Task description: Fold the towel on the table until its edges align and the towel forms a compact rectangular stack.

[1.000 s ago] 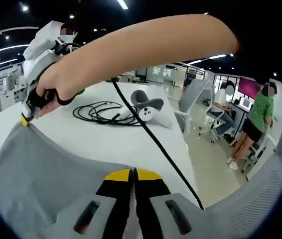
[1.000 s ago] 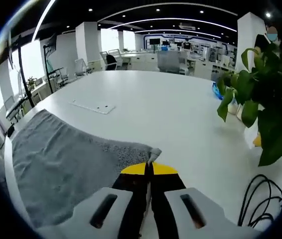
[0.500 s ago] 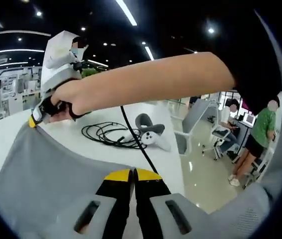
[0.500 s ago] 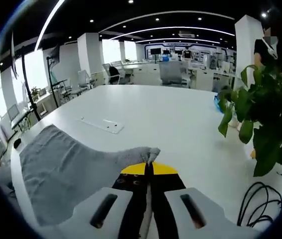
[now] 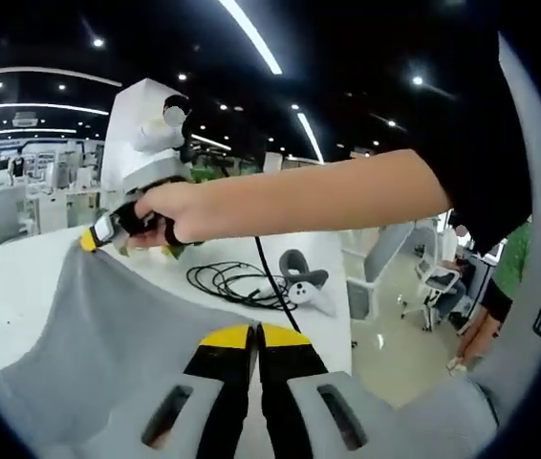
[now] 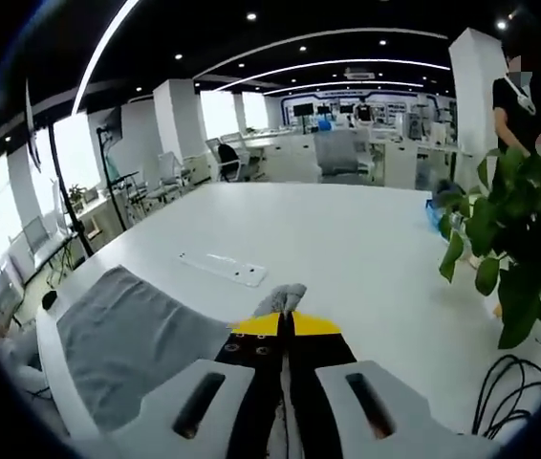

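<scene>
One broad white table (image 6: 347,239) took up most of both views, and the grey towel (image 5: 108,335) was draped over its near part, held up off the surface by two corners. In the left gripper view the cloth rose in a slope from the left gripper (image 5: 254,333), whose yellow-tipped jaws were pressed together on its near edge, up to the right gripper (image 5: 94,236), which pinched the far corner at the end of the person's bare forearm (image 5: 309,196). In the right gripper view that same gripper's jaws stood closed on a small tuft of grey cloth poking above the tips, while the rest of the towel hung down to the left and lay over the table's edge. A leafy green plant (image 6: 514,249) stood at the right of that view, near a loop of black cable (image 6: 505,387) on the tabletop. Beyond the towel a flat white strip (image 6: 223,269) lay on the table, well apart from it. In the left gripper view a coiled black cable (image 5: 227,280) rested just beside a grey and white controller (image 5: 301,282).
</scene>
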